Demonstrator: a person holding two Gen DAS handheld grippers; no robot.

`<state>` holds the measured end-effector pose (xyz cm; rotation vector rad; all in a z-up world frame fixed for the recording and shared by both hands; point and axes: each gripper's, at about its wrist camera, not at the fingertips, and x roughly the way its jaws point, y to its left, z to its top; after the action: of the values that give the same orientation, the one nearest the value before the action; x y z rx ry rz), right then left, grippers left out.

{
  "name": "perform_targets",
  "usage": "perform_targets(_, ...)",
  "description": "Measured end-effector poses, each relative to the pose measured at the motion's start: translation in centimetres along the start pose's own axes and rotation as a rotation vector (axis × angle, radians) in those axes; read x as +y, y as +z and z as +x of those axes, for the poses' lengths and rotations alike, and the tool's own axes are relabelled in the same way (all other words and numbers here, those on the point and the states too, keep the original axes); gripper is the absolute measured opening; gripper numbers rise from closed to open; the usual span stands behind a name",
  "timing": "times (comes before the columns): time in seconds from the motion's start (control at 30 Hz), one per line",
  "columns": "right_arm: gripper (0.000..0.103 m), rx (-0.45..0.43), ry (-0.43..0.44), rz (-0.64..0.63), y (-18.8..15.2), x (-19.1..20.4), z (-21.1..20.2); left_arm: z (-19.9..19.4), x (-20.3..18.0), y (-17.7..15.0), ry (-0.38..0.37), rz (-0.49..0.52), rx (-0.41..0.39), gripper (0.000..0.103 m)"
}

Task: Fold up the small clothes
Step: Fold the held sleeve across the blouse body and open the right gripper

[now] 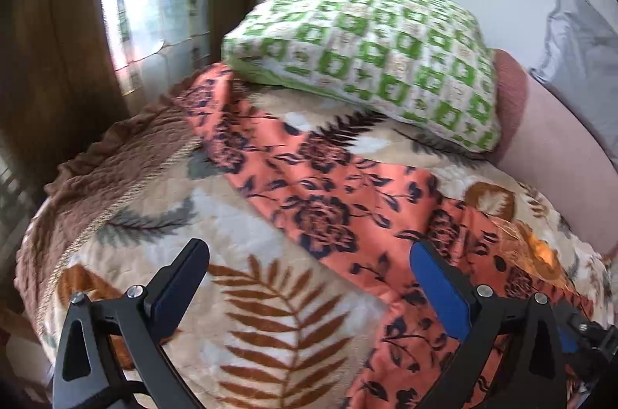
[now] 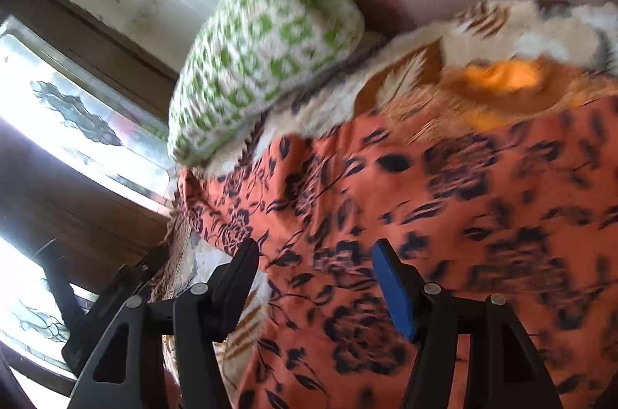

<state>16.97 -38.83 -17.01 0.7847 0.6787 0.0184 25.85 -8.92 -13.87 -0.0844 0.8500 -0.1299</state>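
Observation:
An orange garment with a dark flower print (image 1: 320, 200) lies spread across a leaf-patterned blanket (image 1: 251, 293) on a bed. My left gripper (image 1: 313, 270) hangs open just above the garment's near edge; its left finger is over bare blanket and its blue-padded right finger over the cloth. In the right wrist view the same garment (image 2: 444, 200) fills the middle, blurred. My right gripper (image 2: 314, 254) is open over it with nothing pinched between the pads.
A green-and-white checked pillow (image 1: 370, 61) (image 2: 262, 53) rests at the head of the bed against a pink padded back (image 1: 560, 158). A brown ruffled cloth (image 1: 116, 158) covers the bed's left edge. A patterned window (image 1: 154, 3) and wooden frame stand to the left.

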Motion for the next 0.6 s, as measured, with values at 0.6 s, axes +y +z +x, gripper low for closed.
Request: perform_targets(0.6,0.065,-0.277,-0.065,0.331,2.5,-21.5,-16.1,5.8,-13.2,-3.5,-0.159,0.226,0.085,0.103)
